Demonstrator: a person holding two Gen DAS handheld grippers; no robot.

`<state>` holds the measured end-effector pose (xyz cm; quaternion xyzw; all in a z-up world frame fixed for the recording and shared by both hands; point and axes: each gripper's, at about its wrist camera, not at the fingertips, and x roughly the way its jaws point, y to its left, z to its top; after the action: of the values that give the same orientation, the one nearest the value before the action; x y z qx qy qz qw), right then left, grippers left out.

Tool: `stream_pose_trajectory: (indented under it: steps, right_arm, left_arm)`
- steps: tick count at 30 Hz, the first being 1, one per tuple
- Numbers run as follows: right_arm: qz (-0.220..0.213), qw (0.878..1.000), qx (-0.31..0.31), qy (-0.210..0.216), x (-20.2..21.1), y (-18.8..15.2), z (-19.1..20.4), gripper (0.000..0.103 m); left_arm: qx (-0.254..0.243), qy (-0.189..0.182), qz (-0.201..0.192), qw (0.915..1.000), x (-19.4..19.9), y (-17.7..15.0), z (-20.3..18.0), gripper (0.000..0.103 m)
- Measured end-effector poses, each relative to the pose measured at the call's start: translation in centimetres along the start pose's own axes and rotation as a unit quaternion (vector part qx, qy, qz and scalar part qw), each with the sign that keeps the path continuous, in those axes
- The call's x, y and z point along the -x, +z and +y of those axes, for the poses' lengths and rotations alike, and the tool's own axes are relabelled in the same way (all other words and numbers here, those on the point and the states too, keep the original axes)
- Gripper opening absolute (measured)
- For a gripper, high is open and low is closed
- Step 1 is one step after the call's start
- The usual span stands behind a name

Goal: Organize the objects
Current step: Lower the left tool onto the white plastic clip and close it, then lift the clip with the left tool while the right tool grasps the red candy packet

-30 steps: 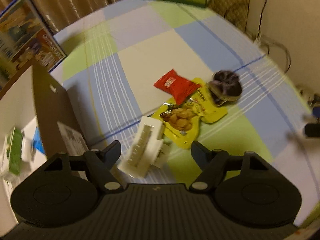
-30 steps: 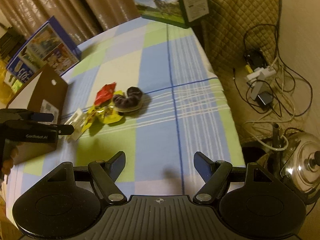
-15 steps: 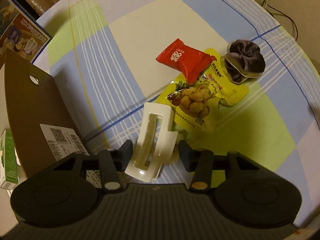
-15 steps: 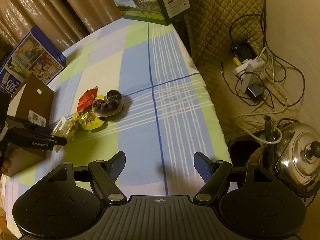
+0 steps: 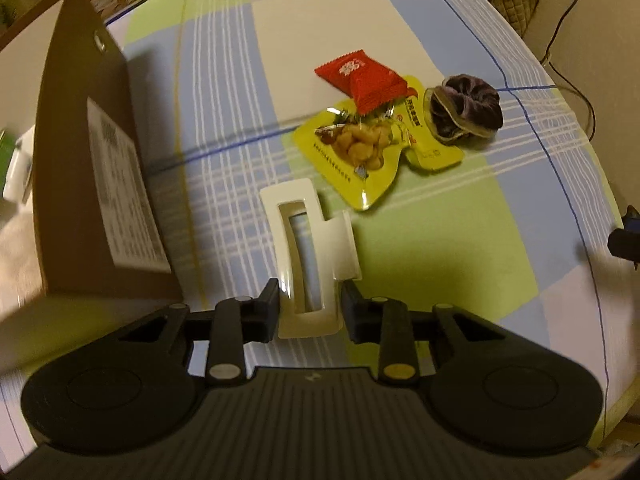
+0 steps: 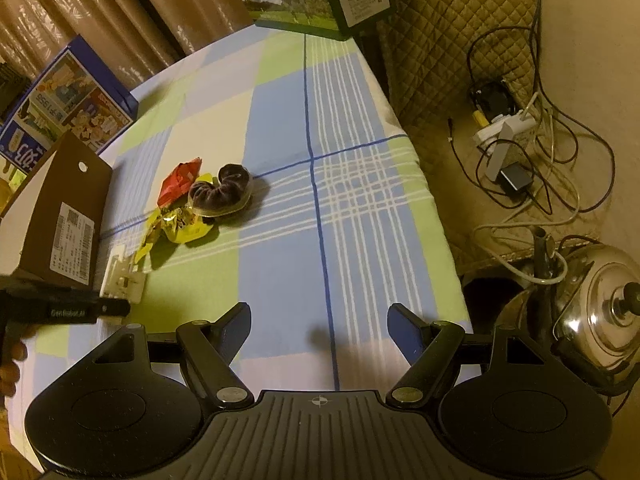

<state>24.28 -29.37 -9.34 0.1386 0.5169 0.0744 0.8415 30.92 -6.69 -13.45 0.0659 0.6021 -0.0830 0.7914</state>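
The left claw point(image 5: 309, 307), wide open a second ago, has now closed onto the near end of the white hair clip point(image 5: 310, 248), which lies on the checked desk point(image 5: 440, 264) right of the brown cardboard box point(image 5: 84, 168). The right claw point(image 6: 320, 320) stays wide open and empty over the desk's near right. The snack packets point(image 5: 360, 136) and dark scrunchie point(image 5: 466, 110) remain farther back.

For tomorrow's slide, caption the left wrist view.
Left claw grips a white hair clip beside a cardboard box.

white hair claw point(image 5: 310, 256) | lying flat on checked cloth | near end between left tongs point(image 5: 309, 307)
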Motion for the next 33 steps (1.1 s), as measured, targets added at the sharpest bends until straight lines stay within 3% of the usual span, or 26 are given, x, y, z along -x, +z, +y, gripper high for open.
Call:
stream_pose_trajectory:
  steps: [7, 9, 19, 26, 33]
  right_arm:
    - [-0.002, 1.0, 0.002, -0.001, 0.3, -0.3, 0.0, 0.073]
    - [-0.002, 1.0, 0.003, 0.0, 0.5, -0.5, 0.0, 0.073]
    - [0.001, 1.0, 0.004, -0.003, 0.6, -1.0, 0.0, 0.073]
    - [-0.004, 1.0, 0.017, 0.016, -0.1, -0.5, 0.7, 0.073]
    - [-0.018, 0.996, 0.081, 0.036, -1.6, 1.6, 3.6, 0.073]
  left_arm:
    - [-0.003, -0.011, -0.025, 0.9996, 0.5, -0.2, -0.3, 0.04]
    - [0.009, -0.019, -0.031, 0.9993, 0.4, -0.1, 0.0, 0.051]
    - [0.036, -0.009, -0.054, 0.9978, 0.1, 0.1, 0.1, 0.035]
    - [0.053, 0.0, -0.07, 0.9961, 1.1, -1.6, 0.7, 0.035]
    - [0.1, 0.009, -0.067, 0.9927, 2.7, -5.4, 2.3, 0.035]
